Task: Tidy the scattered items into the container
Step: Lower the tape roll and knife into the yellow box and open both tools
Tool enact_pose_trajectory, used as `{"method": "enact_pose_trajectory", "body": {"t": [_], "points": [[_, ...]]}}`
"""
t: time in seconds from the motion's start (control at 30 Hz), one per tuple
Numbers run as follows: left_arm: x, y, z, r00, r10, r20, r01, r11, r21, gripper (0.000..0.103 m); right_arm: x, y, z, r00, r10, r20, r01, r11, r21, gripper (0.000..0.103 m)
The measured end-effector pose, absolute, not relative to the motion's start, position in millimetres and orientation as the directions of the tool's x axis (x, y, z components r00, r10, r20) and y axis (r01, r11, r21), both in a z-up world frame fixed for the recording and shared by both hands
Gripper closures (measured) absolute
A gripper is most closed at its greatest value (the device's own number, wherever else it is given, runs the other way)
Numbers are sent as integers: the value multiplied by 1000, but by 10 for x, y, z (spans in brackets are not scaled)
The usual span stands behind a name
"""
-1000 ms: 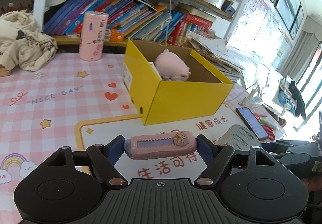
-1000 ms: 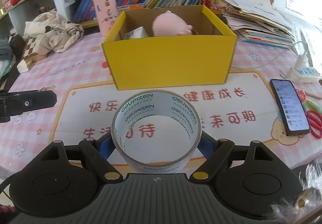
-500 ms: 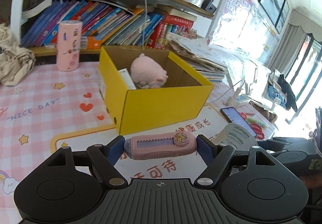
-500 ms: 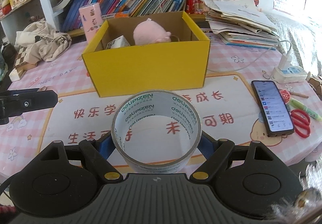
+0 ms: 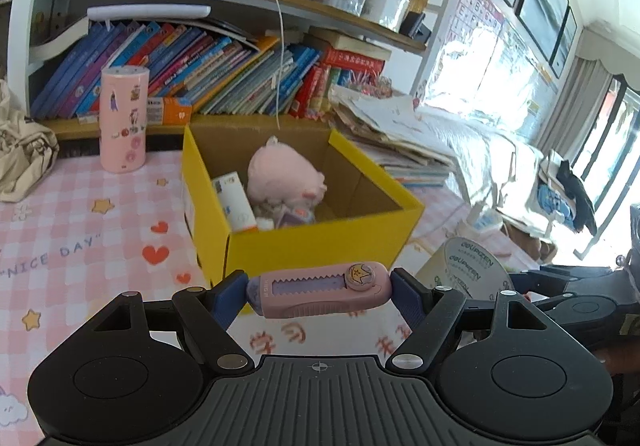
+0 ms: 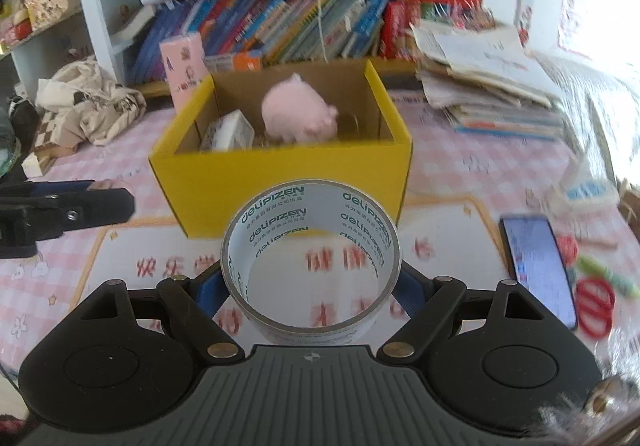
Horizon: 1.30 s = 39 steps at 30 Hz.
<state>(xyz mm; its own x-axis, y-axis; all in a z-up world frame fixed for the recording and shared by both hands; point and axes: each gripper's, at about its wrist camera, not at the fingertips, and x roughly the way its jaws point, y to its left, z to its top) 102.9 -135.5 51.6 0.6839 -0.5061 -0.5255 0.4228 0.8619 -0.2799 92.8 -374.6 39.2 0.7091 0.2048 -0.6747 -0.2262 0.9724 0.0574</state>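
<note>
Both loads closer to the yellow cardboard box (image 5: 320,242) than a second ago, and seen from higher: more of its inside on show now. Left gripper (image 5: 319,288) clamped endwise on a pink utility knife (image 5: 320,289), jaws pressing its two ends, knife lying level just short of the box's near wall. Right gripper (image 6: 310,280) clamped on a roll of clear tape (image 6: 310,258), jaws squeezing its sides, roll standing on edge with its hole facing the camera, also just short of the near wall. Grips unchanged throughout. Already inside the box: a pink plush pig (image 5: 282,175), a small white carton (image 5: 236,201). Probably the carry-over stage, with release above the opening next. Still out on the counter (image 6: 460,133): a phone (image 6: 534,266) and red scissors (image 6: 596,306).
</note>
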Motion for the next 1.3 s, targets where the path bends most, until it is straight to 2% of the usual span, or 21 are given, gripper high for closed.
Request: {"method": "enact_pose_trajectory", "body": {"t": [0.53,0.7,1.0,1.3], "points": [[1607,-1730,853,792,-425,-438,355,905,-236,25,1786,-3860,861,769,352,-534,-426,904,-18,21],[1815,-1843,881,816,-380,-436,325,925,-198,25,2124,-3848,904,766,392,-510,-486,872,-61,21],[2214,-2014,686,804,-294,-518,286,953,-98,25,2700,-3699,587,683,425,-594,-618,769,-160,21],[2463,-2113,444,767,-235,-597,277,961,-23,25,3061,-3550,287,576,442,-687,-708,691,-148,21]]}}
